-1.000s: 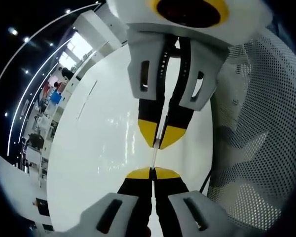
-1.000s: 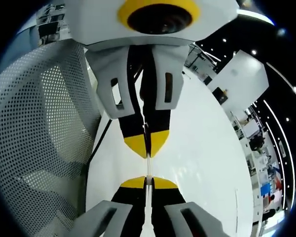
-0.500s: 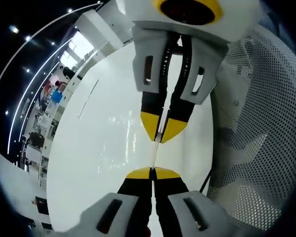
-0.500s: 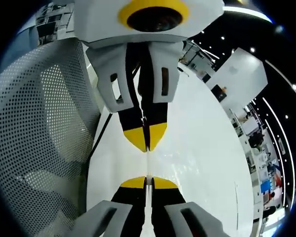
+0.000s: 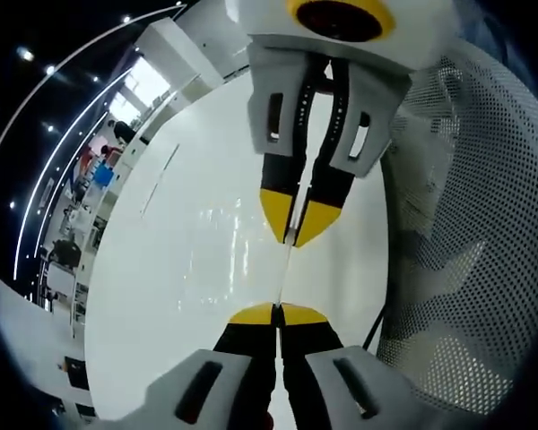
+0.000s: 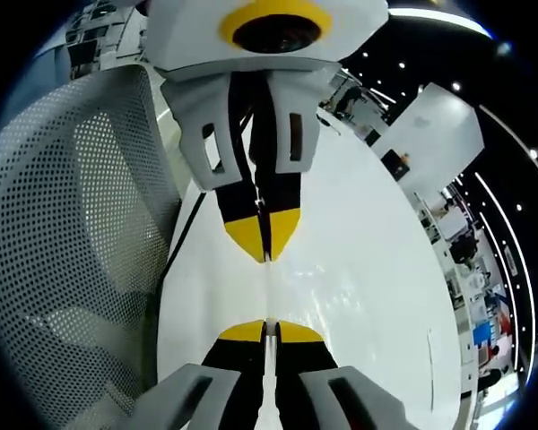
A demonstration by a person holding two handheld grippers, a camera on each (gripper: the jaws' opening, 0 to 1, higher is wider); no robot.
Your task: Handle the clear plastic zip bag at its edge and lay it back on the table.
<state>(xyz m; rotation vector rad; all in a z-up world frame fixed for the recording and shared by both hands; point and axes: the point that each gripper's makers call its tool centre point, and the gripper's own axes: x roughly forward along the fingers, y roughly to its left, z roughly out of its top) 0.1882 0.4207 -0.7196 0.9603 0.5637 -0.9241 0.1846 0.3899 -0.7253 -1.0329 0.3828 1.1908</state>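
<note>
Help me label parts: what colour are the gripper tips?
Yellow tips on black fingers, clearest in the left gripper view, on the left gripper and the right gripper.

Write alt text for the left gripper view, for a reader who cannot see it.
Two yellow-tipped hand-held grippers face each other tip to tip, the left hand-held gripper rising from the bottom and the right hand-held gripper reaching down from the top, both shut on the edge of a clear plastic zip bag stretched between them. Behind lies a glossy white table, with a white perforated mesh chair back at the right.
</note>
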